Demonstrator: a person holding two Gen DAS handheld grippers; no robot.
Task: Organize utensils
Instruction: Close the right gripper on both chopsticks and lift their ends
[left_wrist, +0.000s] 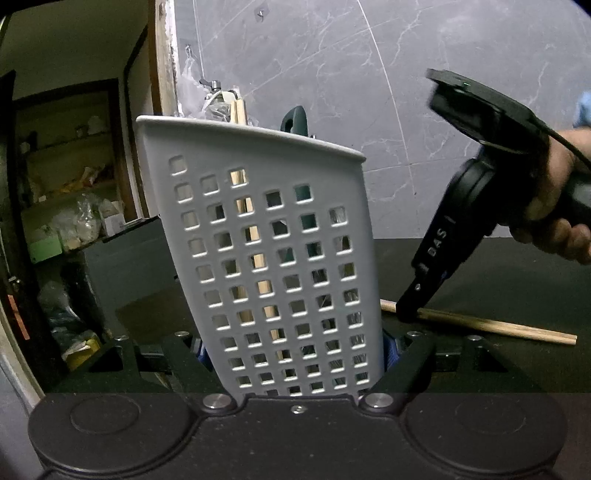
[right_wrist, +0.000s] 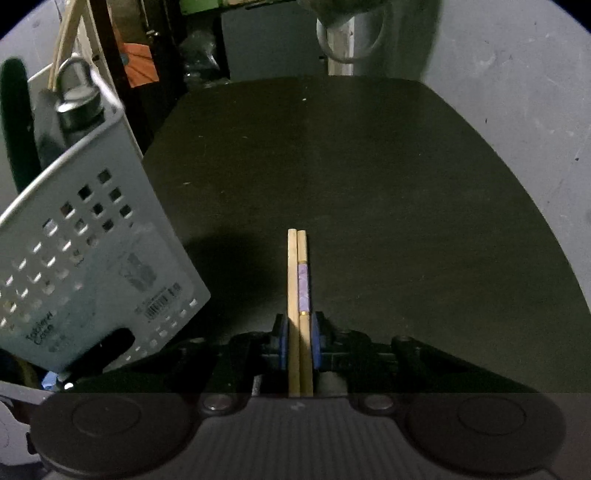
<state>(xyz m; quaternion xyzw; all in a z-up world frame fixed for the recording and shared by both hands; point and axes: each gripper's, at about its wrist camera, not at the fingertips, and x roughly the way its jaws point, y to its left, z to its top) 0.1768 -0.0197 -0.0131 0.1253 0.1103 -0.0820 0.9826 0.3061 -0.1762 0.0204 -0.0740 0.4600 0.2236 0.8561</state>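
Note:
A grey perforated utensil basket (left_wrist: 266, 236) stands tilted, with my left gripper (left_wrist: 297, 354) shut on its lower part, blue pads against both sides. Inside it are a green handle (left_wrist: 295, 120), wooden sticks (left_wrist: 240, 109) and a metal utensil (right_wrist: 75, 99). A pair of wooden chopsticks (right_wrist: 297, 266), one with a purple band, lies on the black table (right_wrist: 369, 177). My right gripper (right_wrist: 300, 332) points down at them and is shut on the pair, its blue pads pressing both sides. In the left wrist view the right gripper (left_wrist: 406, 314) grips the chopsticks (left_wrist: 498, 326) near their left end.
A person's hand (left_wrist: 554, 206) holds the right gripper's handle. A grey marble wall (left_wrist: 332, 74) rises behind the table. Cluttered shelves (left_wrist: 74, 221) sit beyond a doorway at the left. The basket (right_wrist: 85, 258) is to the left of the chopsticks.

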